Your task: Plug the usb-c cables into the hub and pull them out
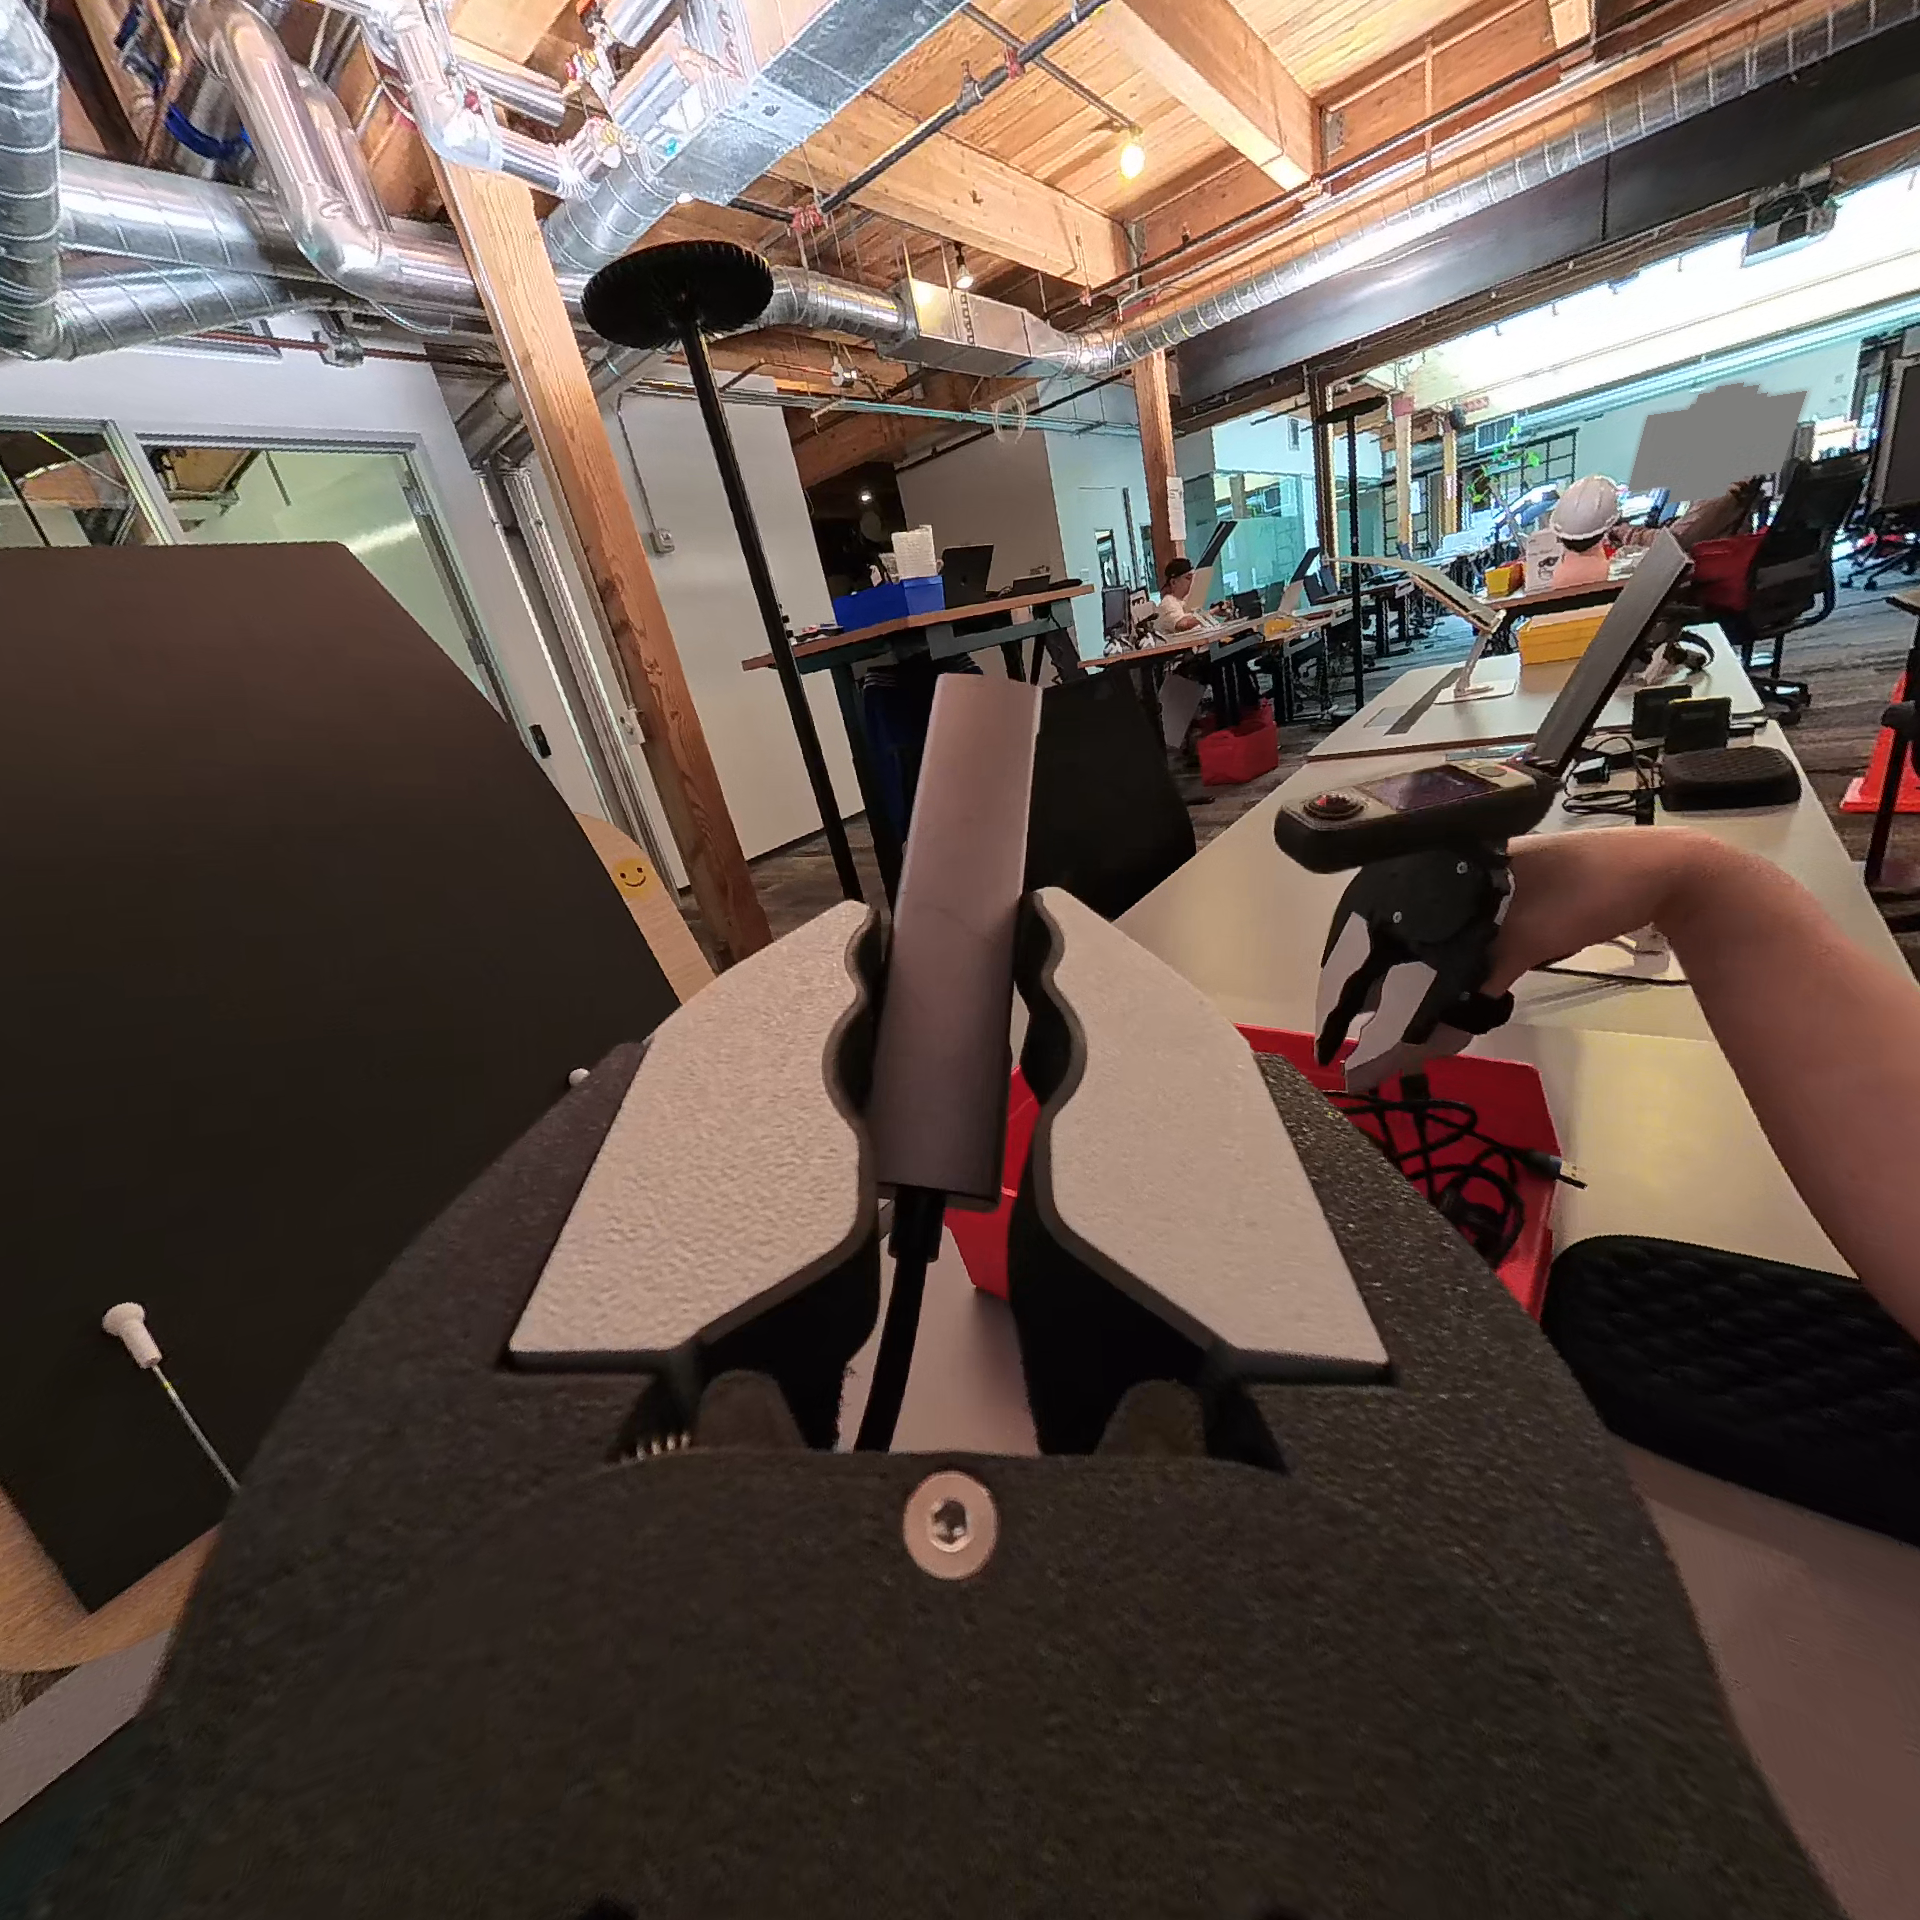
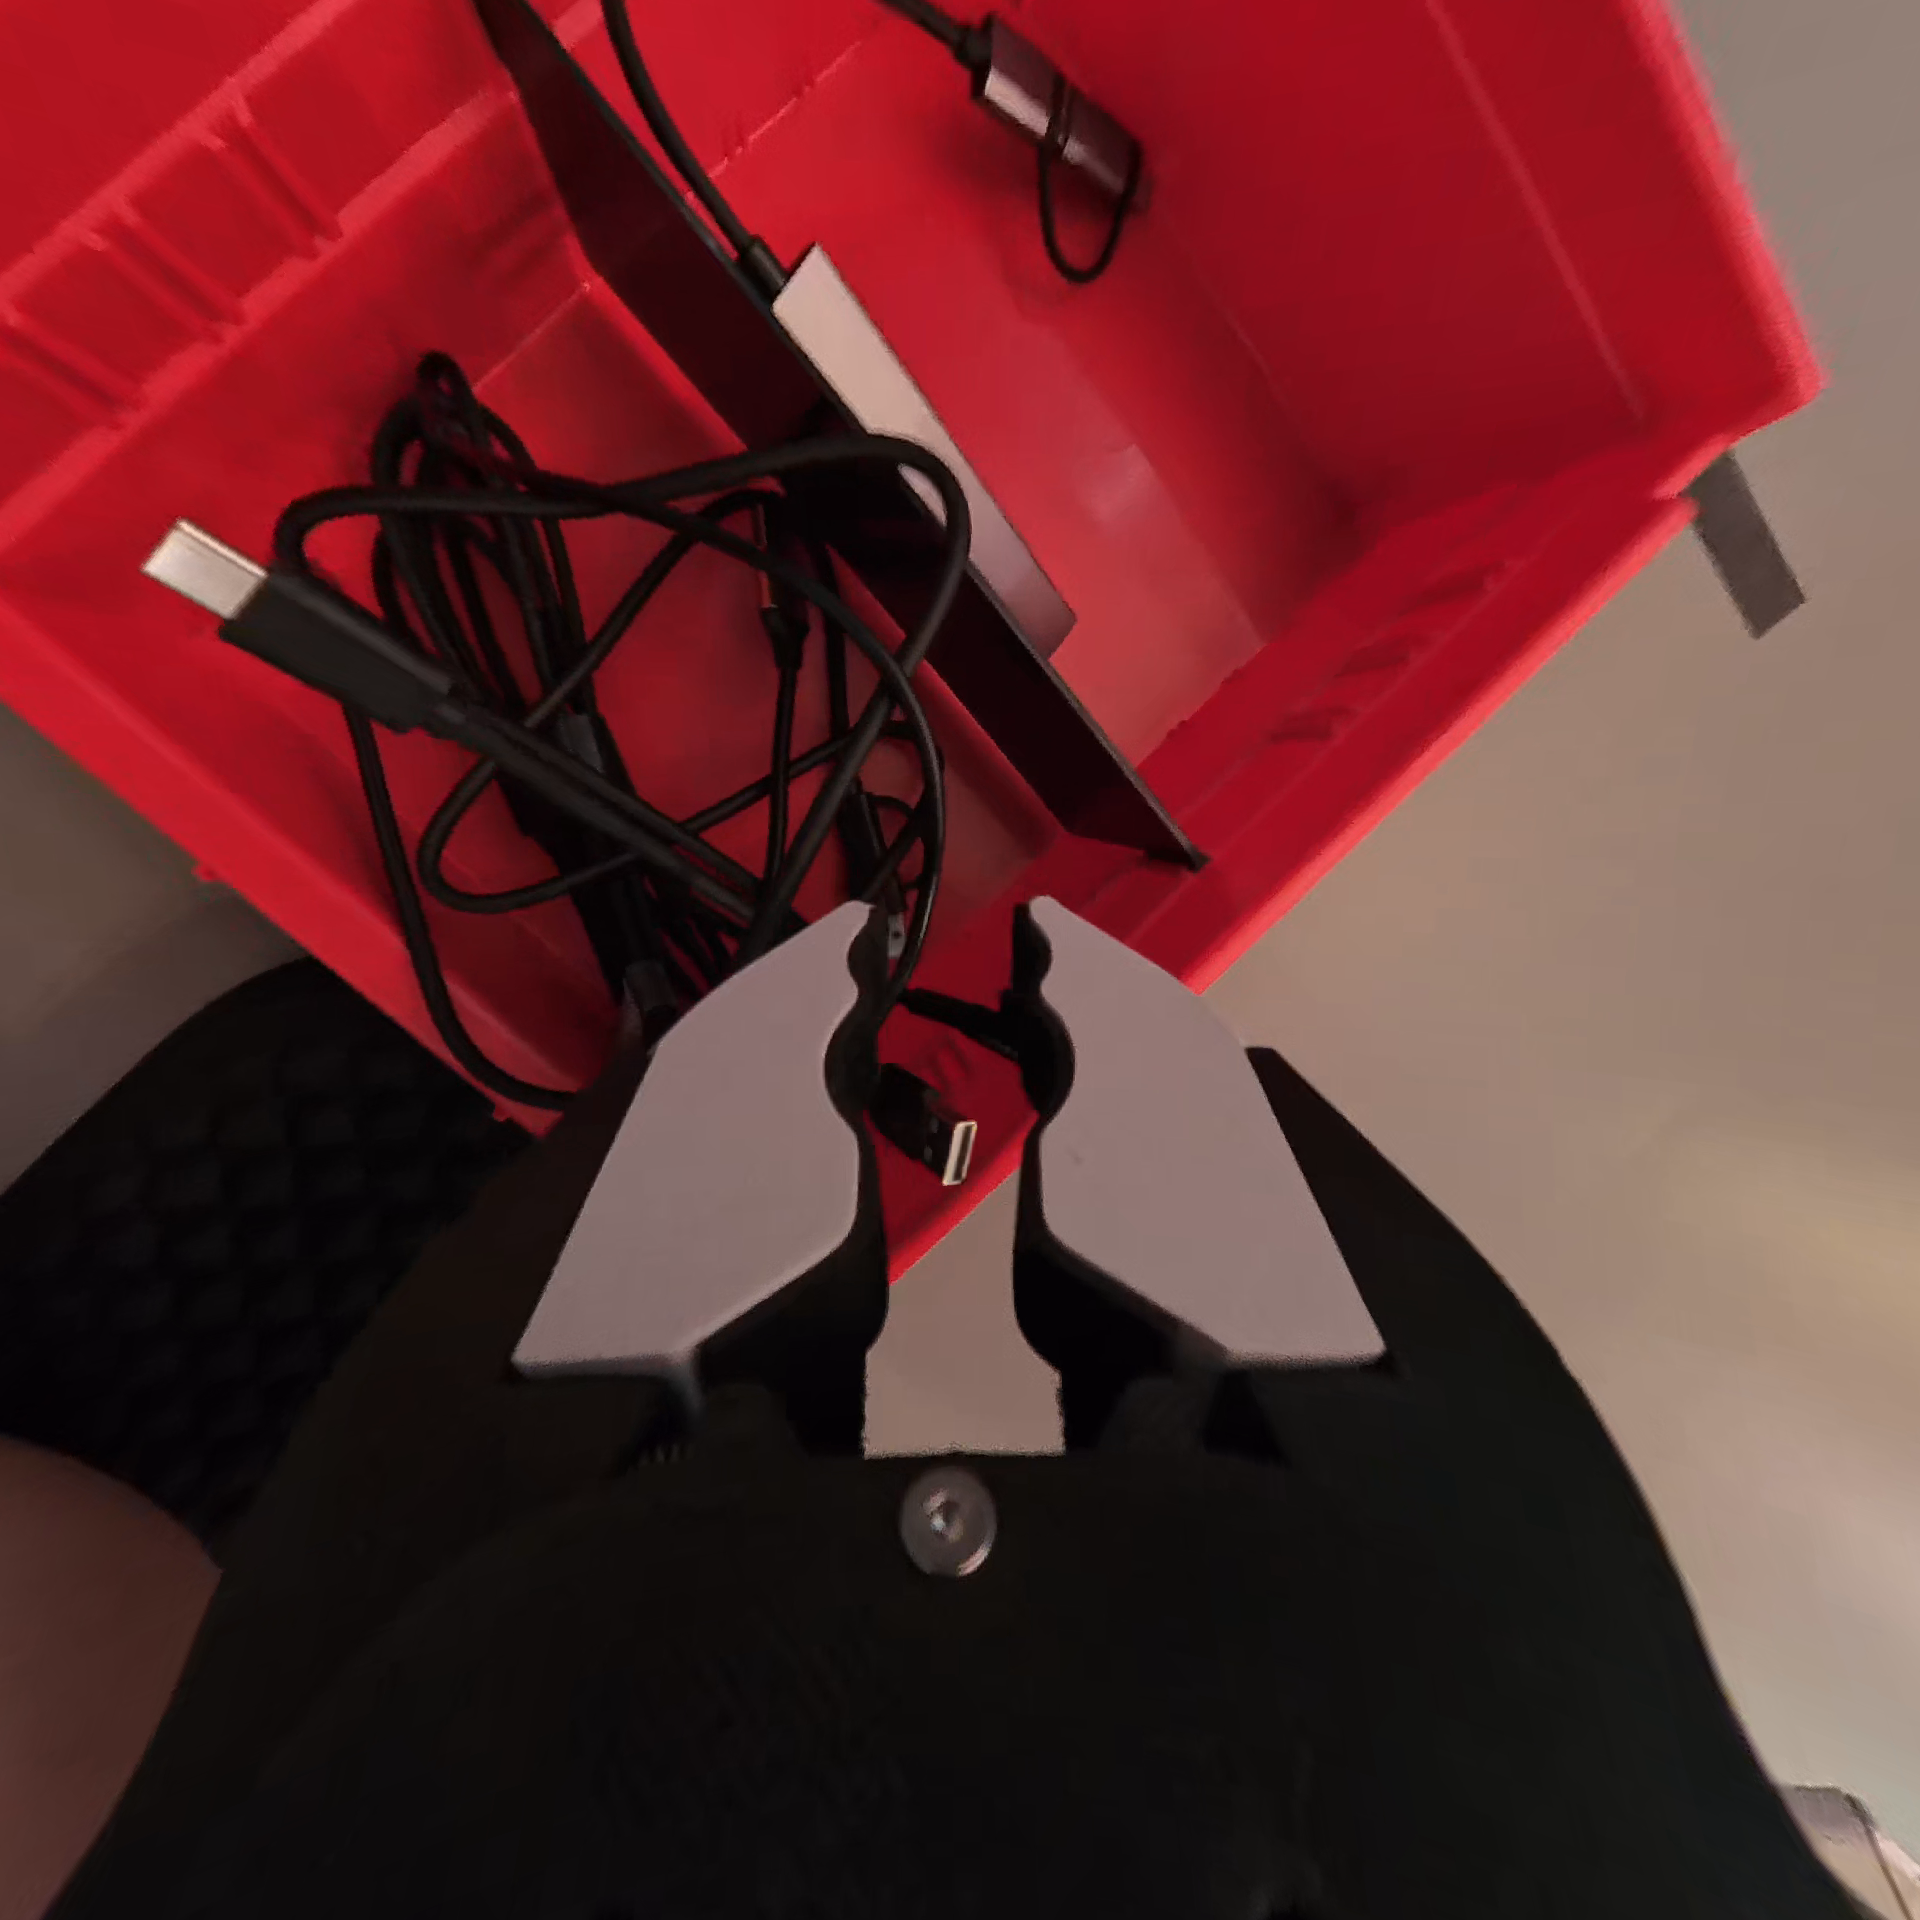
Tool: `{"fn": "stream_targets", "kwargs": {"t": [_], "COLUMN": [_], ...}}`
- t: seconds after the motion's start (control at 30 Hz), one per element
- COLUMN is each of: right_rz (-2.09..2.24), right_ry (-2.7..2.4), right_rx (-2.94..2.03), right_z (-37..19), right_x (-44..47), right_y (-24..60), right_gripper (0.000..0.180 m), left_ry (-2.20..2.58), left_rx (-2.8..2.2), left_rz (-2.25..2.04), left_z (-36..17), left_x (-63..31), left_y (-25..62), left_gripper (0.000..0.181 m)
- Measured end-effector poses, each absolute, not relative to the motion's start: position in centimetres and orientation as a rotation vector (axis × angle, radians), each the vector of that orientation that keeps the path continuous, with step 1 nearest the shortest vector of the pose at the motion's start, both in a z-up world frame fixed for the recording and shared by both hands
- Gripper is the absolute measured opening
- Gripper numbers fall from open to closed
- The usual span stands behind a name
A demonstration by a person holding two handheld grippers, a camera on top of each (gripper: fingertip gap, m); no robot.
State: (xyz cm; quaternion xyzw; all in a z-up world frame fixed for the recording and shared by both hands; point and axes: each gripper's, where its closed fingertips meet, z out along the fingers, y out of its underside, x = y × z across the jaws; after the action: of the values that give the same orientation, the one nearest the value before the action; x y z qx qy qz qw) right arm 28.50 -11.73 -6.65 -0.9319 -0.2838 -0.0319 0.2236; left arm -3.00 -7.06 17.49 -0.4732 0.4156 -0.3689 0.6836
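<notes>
My left gripper [image 1: 954, 909] is shut on a grey bar-shaped hub [image 1: 961, 935] and holds it upright in the air, its black lead hanging down between the fingers. My right gripper [image 2: 948, 914] is open, low over a red bin [image 2: 1351, 312] that holds a tangle of black cables [image 2: 623, 644]. A silver-tipped plug [image 2: 951, 1138] lies between its fingers, ungripped. Another grey hub-like bar [image 2: 914, 447] leans on a black divider in the bin. In the left wrist view the right gripper [image 1: 1356, 1070] points down at the cables [image 1: 1444, 1153] in the bin [image 1: 1496, 1091].
The bin stands on a white table [image 1: 1662, 1143]. A black mesh pad [image 1: 1745, 1351] lies beside it, also seen in the right wrist view [image 2: 208, 1143]. A small grey adapter [image 2: 1049, 104] lies in the bin's far part. A dark panel [image 1: 260, 935] stands at the left. A person's forearm [image 1: 1714, 935] holds the right gripper. The left gripper's tips are roughly 40 centimeters from the right gripper's.
</notes>
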Motion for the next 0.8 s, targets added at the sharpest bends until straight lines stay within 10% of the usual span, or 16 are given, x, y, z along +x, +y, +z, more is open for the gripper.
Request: {"fn": "stream_targets", "kwargs": {"t": [0.8], "right_rz": [-0.089], "right_ry": [-1.026], "right_rx": [-2.12], "right_z": [-3.3], "right_x": [26.4], "right_y": [-9.1], "right_gripper": [0.005], "left_ry": [0.916], "left_rx": [-1.067], "left_rz": [-0.833], "left_z": [17.4], "left_x": [-3.4], "left_y": [-6.5], "left_gripper": [0.023]}}
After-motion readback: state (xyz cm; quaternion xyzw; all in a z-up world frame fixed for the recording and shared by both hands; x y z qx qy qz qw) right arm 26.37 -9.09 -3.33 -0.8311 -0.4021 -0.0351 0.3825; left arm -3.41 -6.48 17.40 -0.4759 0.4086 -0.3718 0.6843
